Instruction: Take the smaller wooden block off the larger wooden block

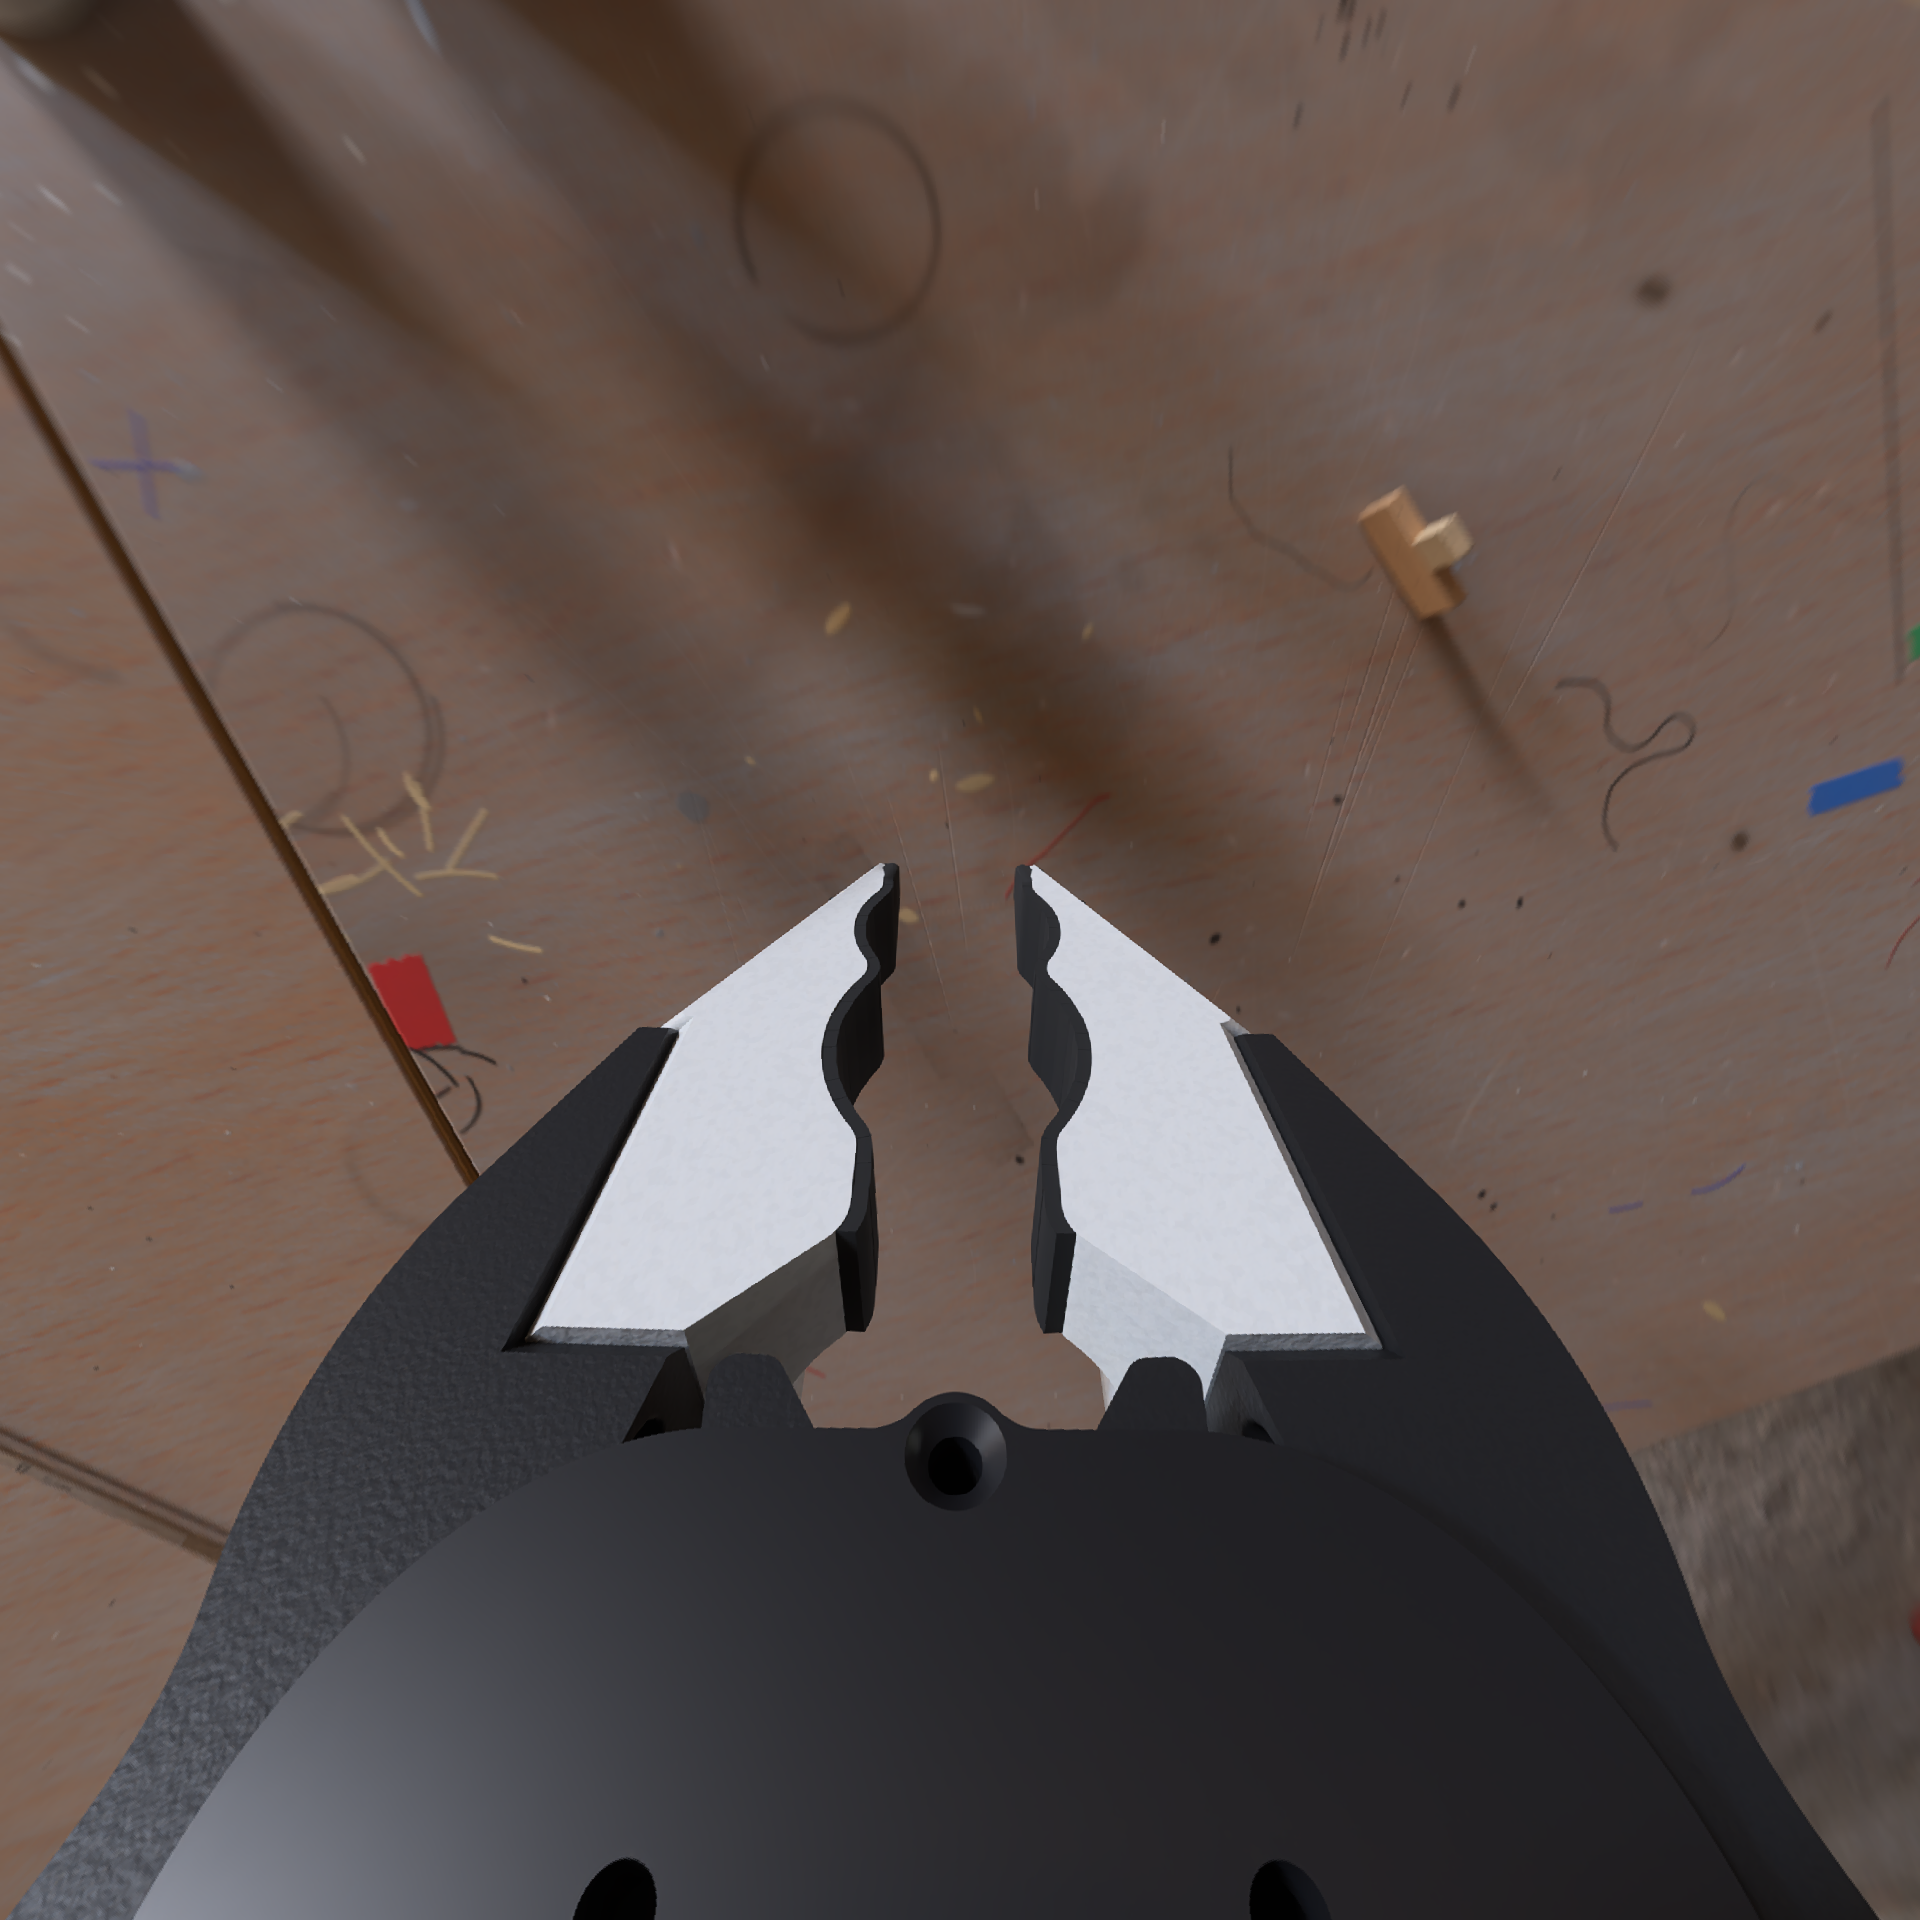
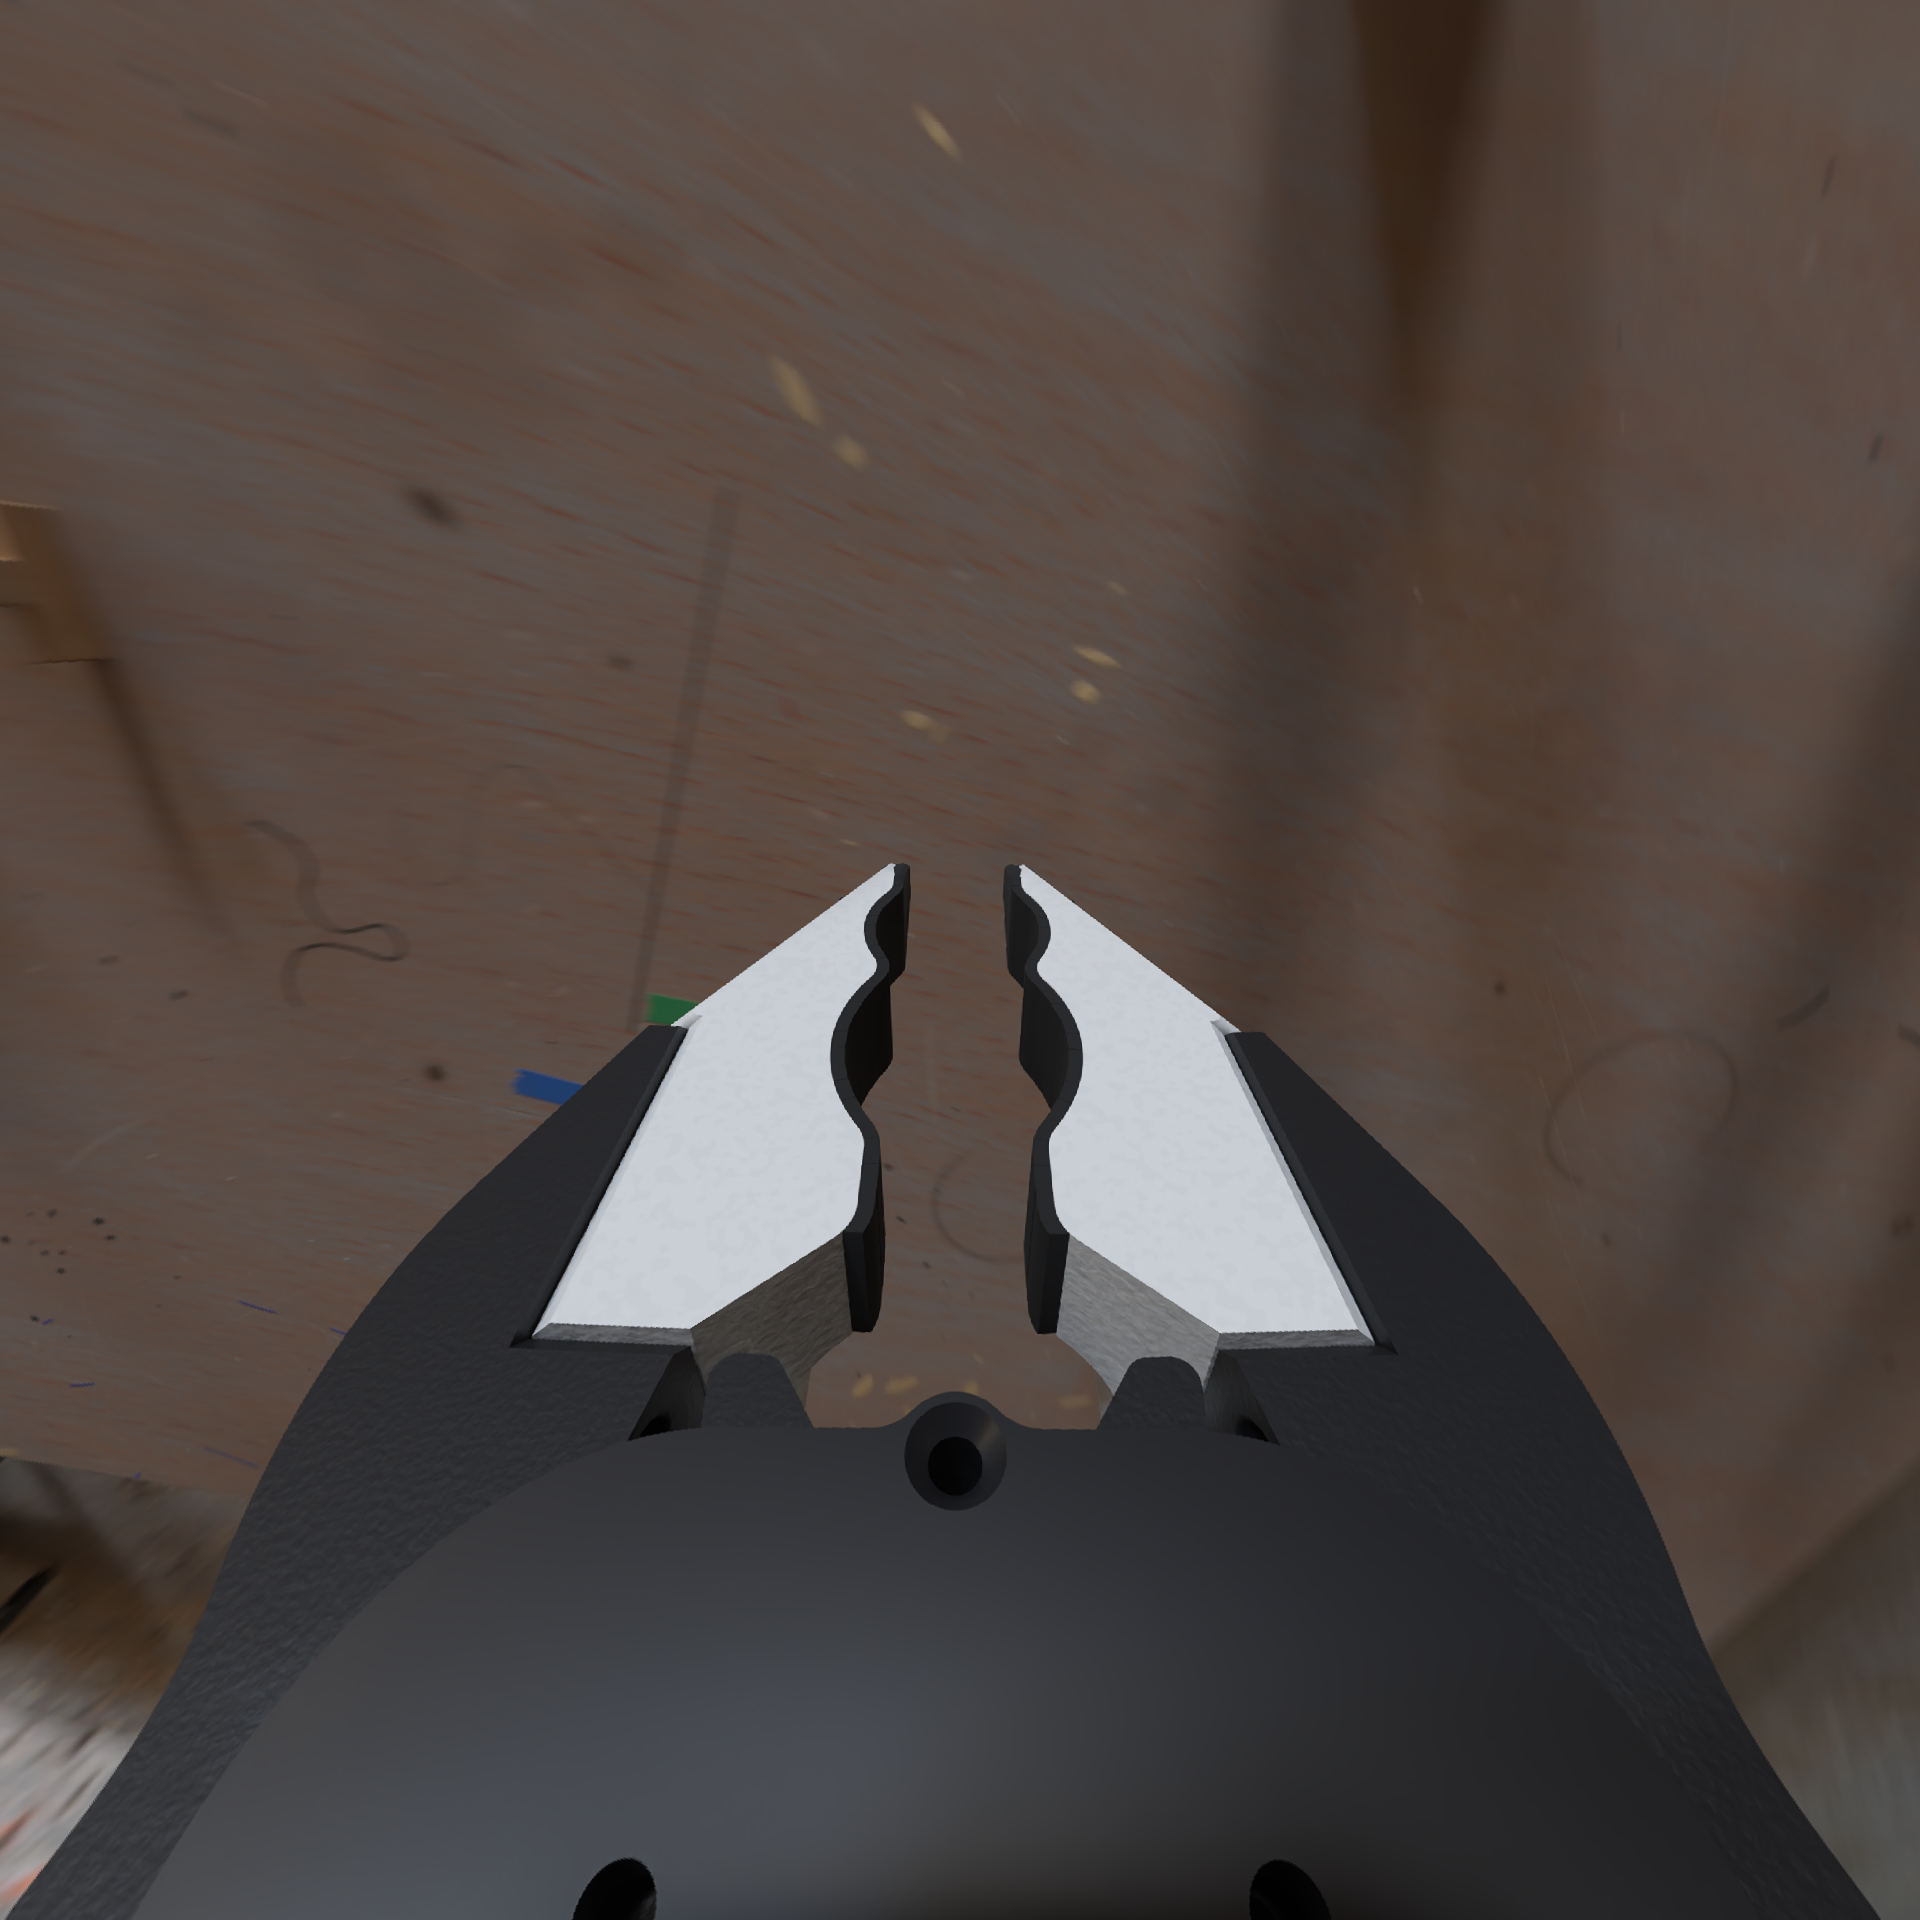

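The smaller wooden block (image 1: 1444,540) is seen crosswise on the larger wooden block (image 1: 1408,566), well right of the left gripper (image 1: 956,873) (narrowly parted, empty). The right gripper (image 2: 956,873), likewise narrow, should be widened before approach.

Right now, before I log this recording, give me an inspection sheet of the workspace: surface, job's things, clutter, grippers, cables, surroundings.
Surface: worn brown wooden tabletop, scratched, with pen scribbles, ring marks and a seam at the left.
Job's things: smaller wooden block sits across the larger wooden block, far right of the left gripper; only a blurred tan edge shows at the left border of the right wrist view.
Clutter: red tape, blue tape, green tape, pale wood chips.
Grippers: left gripper open, empty, above bare table; right gripper open, empty.
Cables: nothing seen.
Surroundings: grey floor past the table edge.
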Robot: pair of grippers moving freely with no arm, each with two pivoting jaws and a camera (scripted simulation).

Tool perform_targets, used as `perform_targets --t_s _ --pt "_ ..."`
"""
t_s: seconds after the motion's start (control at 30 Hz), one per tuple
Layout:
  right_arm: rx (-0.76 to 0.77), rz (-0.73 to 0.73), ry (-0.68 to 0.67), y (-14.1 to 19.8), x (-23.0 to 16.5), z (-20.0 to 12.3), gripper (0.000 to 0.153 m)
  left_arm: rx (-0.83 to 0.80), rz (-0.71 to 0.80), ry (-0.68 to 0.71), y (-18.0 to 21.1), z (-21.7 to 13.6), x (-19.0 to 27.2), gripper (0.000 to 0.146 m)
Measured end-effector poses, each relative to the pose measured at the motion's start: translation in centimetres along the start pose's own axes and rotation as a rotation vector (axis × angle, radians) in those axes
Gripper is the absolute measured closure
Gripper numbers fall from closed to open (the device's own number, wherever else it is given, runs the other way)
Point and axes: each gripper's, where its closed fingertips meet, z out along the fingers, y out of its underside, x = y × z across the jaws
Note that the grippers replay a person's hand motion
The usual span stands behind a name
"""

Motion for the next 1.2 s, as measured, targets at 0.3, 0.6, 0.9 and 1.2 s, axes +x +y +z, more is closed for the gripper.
perform_targets --t_s 0.3,0.6,0.9,1.2 --pt "0.342 -0.379 -0.283 -2.1 -20.5 -4.5 0.127 0.303 0.034 0.002 -2.8 -4.5 0.5 0.125" --pt "0.134 -0.307 -0.202 -5.5 -25.7 2.0 0.122 0.304 0.109 0.065 -2.2 -5.0 1.9 0.125" --pt "0.039 -0.169 -0.071 -6.5 -24.2 4.7 0.119 0.336 0.093 0.098 -1.9 -5.7 1.5 0.125" --pt "-0.144 -0.123 -0.126 -4.9 -25.3 10.1 0.119 0.341 0.109 0.122 -1.9 -5.8 2.0 0.125"
